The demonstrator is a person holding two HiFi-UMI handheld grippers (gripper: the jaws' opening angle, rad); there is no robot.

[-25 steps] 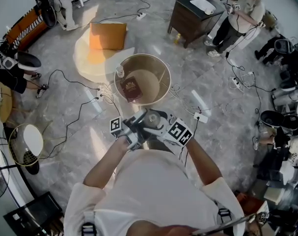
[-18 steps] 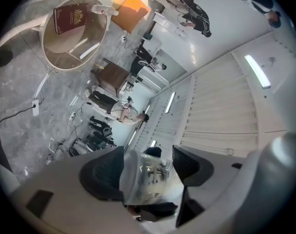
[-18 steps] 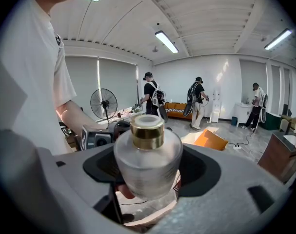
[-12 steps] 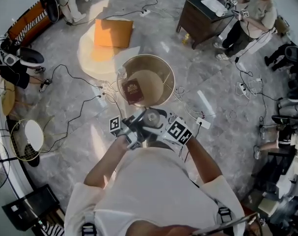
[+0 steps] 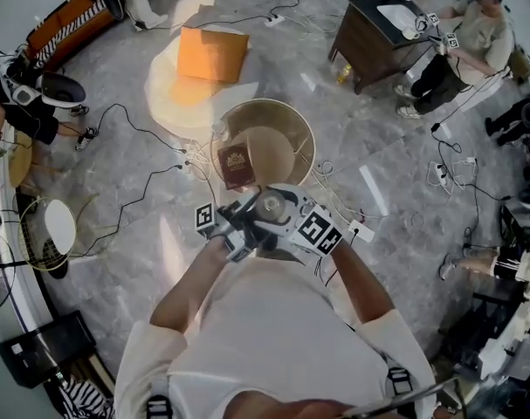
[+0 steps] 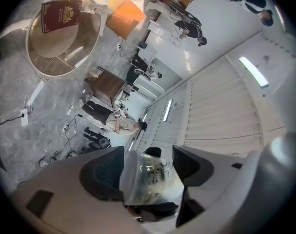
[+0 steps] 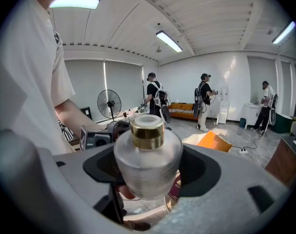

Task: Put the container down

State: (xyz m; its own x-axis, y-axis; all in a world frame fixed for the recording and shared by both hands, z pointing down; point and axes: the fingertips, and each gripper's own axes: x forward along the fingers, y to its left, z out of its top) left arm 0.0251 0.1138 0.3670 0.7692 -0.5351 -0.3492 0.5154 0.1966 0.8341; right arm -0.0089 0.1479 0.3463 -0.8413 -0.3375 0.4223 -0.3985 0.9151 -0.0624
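1. One container (image 7: 148,165), frosted glass with a gold cap (image 7: 147,130), stands upright between the jaws of the right gripper (image 7: 148,175). Both jaws are pressed to its sides.
2. One left gripper (image 6: 148,168), jaws apart around the same container. The glass lies against one jaw, and a thin gap shows at the other.
3. Position: held in the air close before the person's chest, on the near side of a round table (image 5: 306,138) and clear of it.
4. One maroon booklet (image 5: 236,164), flat on the left part of that table.
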